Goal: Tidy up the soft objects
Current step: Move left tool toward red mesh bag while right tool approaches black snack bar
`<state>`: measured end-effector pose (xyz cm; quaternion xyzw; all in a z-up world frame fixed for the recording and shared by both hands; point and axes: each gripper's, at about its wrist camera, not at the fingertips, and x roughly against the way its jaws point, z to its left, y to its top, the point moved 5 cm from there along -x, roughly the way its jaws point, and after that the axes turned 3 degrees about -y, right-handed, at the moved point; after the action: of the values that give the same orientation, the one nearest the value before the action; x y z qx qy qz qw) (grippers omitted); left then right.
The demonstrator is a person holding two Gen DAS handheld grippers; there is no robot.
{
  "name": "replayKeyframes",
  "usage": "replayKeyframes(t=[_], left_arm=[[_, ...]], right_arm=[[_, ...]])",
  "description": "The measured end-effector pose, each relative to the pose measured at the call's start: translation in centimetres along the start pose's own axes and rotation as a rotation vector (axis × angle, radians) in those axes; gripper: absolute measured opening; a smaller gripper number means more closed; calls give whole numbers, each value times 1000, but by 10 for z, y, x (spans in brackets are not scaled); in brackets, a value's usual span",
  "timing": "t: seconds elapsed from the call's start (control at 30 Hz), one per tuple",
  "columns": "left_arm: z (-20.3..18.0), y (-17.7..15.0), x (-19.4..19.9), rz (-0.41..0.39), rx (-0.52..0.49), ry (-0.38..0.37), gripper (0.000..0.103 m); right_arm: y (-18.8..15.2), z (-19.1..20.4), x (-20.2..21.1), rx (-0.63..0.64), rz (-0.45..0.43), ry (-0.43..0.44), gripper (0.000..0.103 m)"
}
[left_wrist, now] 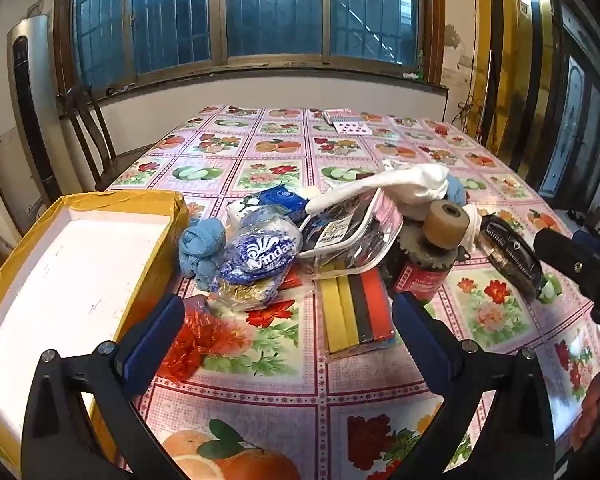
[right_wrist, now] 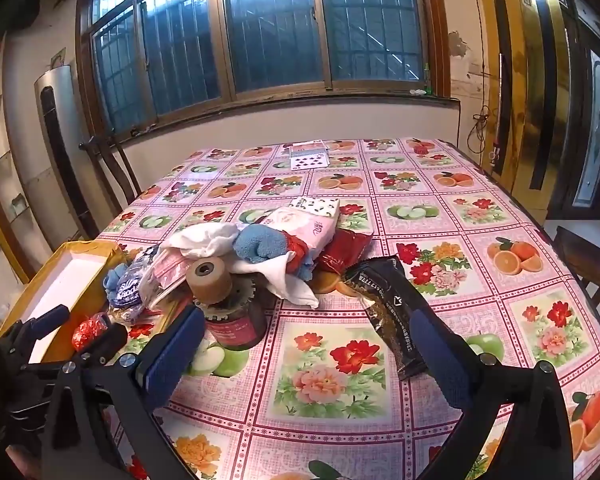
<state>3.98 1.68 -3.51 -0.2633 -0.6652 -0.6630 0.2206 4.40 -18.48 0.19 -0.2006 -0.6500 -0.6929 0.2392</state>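
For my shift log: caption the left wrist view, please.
Open left gripper hovers over a floral tablecloth, facing piled soft goods beside a yellow box.

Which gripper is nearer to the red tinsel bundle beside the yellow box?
Left. The left gripper has the red tinsel bundle right at its left finger, jaws open. The right gripper is off to the bundle's right, across the pile, open over bare tablecloth by the black packet.
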Motion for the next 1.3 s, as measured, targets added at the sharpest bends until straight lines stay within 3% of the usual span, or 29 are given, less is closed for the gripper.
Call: replayKeyframes(t=[0.13, 0.23, 0.5, 1.3], left_arm=[[2, -5, -9, 69, 26, -34, 103], [-1, -9, -11, 77, 9, -20, 103], [3, -10, -4, 38, 7, 31, 103], [8, -9, -1, 27, 23, 61, 103]], right_arm=[[-1, 4, -1, 20, 9, -4, 103], [-2, 4, 0, 33, 8, -13, 103], [-4, 9, -1, 66, 8, -25, 103], [-9, 11, -4, 58, 35, 7, 103]])
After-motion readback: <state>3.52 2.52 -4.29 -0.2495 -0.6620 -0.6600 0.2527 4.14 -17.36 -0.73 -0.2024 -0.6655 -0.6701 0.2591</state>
